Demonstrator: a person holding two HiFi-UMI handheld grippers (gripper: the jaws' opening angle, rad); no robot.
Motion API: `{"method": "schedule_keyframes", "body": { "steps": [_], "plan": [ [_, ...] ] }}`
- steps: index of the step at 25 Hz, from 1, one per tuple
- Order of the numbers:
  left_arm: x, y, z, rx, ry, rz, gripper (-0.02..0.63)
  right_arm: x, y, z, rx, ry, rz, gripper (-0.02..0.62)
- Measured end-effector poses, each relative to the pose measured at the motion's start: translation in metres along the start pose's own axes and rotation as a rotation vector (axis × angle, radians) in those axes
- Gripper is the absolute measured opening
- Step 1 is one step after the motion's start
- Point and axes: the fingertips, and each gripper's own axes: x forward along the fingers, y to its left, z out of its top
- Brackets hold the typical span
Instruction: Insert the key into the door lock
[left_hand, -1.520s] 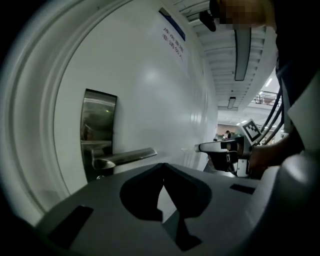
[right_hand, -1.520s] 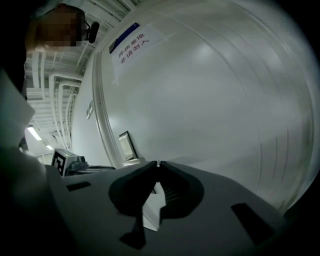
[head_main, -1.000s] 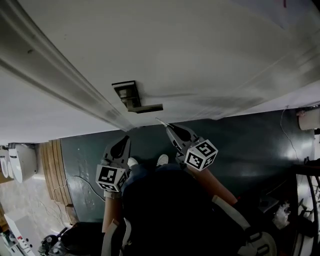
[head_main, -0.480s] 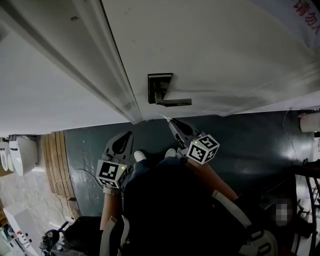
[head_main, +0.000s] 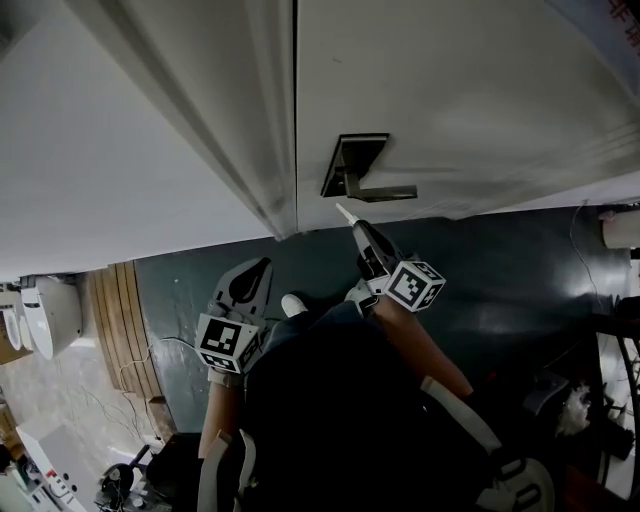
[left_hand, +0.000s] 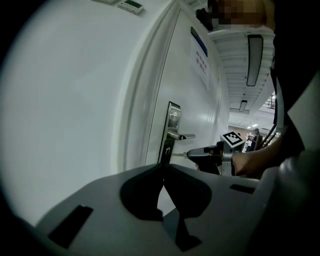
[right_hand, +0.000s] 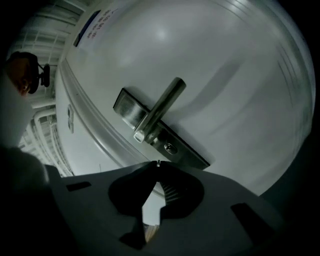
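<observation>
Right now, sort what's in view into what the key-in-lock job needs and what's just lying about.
For the job:
key, clamped in the right gripper
keyhole in the lock plate
door handle
door

Just about:
left gripper, shut and empty
wooden slats
white fixture at the far left
notice on the door

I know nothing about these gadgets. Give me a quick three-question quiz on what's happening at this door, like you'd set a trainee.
1. True or false: the left gripper holds the key.
2. On the lock plate, the keyhole sits: A) below the handle; B) above it; C) on the door frame.
3. Is the key in the keyhole yet?

Key:
1. False. The right gripper is shut on it; the left is shut and empty.
2. A.
3. No, its tip is just short.
</observation>
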Motion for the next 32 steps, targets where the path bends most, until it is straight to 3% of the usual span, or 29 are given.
{"method": "schedule_keyframes", "body": {
  "steps": [10, 17, 32],
  "plan": [
    [-0.002, 0.011, -0.009, 0.023, 0.029, -0.056, 0.008, 0.013, -0.017, 0.003, 0.309, -0.211, -0.018, 0.032],
    [0.0, 0.013, -0.014, 0.041, 0.046, -0.085, 0.008, 0.015, -0.03, 0.004, 0.403, -0.288, -0.024, 0.032],
    [0.004, 0.023, -0.012, 0.04, 0.043, -0.097, 0.008, 0.017, -0.03, 0.003, 0.542, -0.32, -0.021, 0.032]
  ]
}}
